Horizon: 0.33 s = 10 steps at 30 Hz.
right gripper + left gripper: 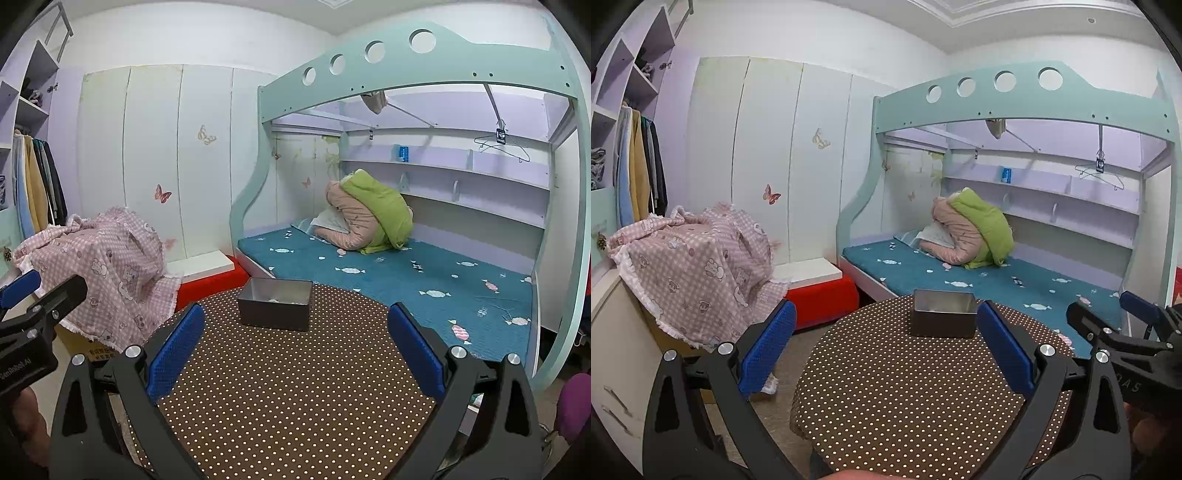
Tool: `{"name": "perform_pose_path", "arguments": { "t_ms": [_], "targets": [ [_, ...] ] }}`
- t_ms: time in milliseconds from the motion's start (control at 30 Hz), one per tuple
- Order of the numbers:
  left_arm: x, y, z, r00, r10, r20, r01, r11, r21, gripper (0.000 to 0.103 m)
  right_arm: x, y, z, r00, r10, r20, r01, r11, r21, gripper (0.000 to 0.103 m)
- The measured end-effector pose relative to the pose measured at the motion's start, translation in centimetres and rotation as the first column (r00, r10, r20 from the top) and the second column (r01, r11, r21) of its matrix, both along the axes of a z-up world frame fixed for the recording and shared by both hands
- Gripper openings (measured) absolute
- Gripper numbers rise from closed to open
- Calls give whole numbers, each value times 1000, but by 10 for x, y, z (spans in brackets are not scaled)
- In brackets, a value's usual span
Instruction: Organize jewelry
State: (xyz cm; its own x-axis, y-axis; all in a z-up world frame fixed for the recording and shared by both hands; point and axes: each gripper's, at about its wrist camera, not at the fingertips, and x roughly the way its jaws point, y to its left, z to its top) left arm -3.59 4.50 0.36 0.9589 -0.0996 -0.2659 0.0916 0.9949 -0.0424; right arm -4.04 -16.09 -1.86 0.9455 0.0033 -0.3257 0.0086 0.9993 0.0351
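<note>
A small grey metal tin (942, 314) (275, 303) without a lid stands near the far edge of a round table covered in brown dotted cloth (905, 398) (295, 387). In the right wrist view something small and pale lies on the tin's floor; what it is cannot be told. My left gripper (886, 332) is open above the table, nearer me than the tin, nothing between its blue pads. My right gripper (295, 328) is open too, empty, on the near side of the tin. Each gripper shows at the edge of the other's view.
Behind the table stands a bunk bed with a teal mattress (997, 280) and a rolled quilt (971, 232). A piece of furniture draped in pink checked cloth (698, 269) and a red stool (823, 299) are to the left. White wardrobe doors (768, 147) line the back wall.
</note>
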Motion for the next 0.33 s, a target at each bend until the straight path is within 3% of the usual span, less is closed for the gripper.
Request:
{"name": "perform_pose_path", "arguments": {
  "t_ms": [333],
  "targets": [
    [2, -4, -1, 999, 36, -2, -36, 999, 37, 98, 2, -1, 0, 1000, -2, 7, 2, 1000, 2, 96]
  ]
}}
